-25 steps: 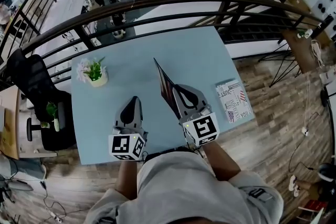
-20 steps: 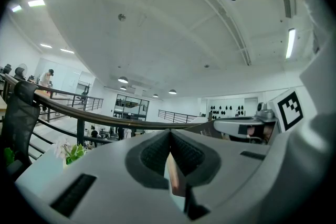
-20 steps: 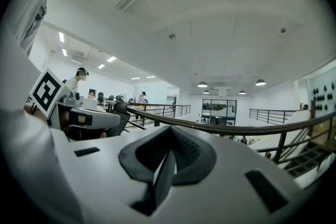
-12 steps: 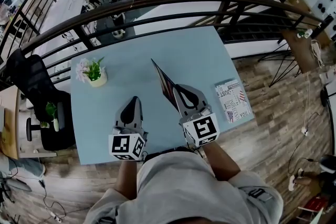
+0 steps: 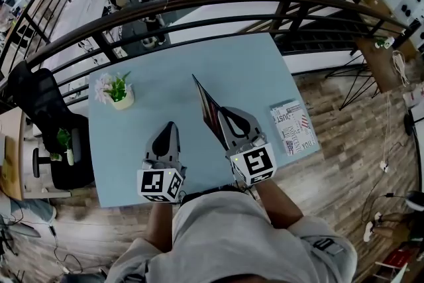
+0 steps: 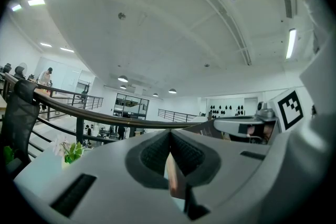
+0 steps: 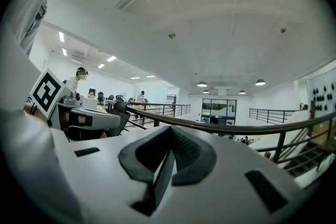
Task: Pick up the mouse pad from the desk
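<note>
The mouse pad (image 5: 208, 108) is a thin, dark, striped sheet held up on edge above the blue desk (image 5: 252, 69). My right gripper (image 5: 227, 113) is shut on its near end. In the right gripper view, the pad (image 7: 161, 176) shows as a dark slab pinched between the black pads. My left gripper (image 5: 168, 128) hovers over the desk beside it on the left. Its jaws stand together with nothing held. The left gripper view shows its pads (image 6: 157, 152) meeting at the tips.
A potted flower (image 5: 118, 92) stands at the desk's left. A printed flat pad (image 5: 293, 128) lies near the right edge. A dark curved railing (image 5: 199, 0) runs behind the desk, with a drop beyond. A black chair (image 5: 46, 113) stands to the left.
</note>
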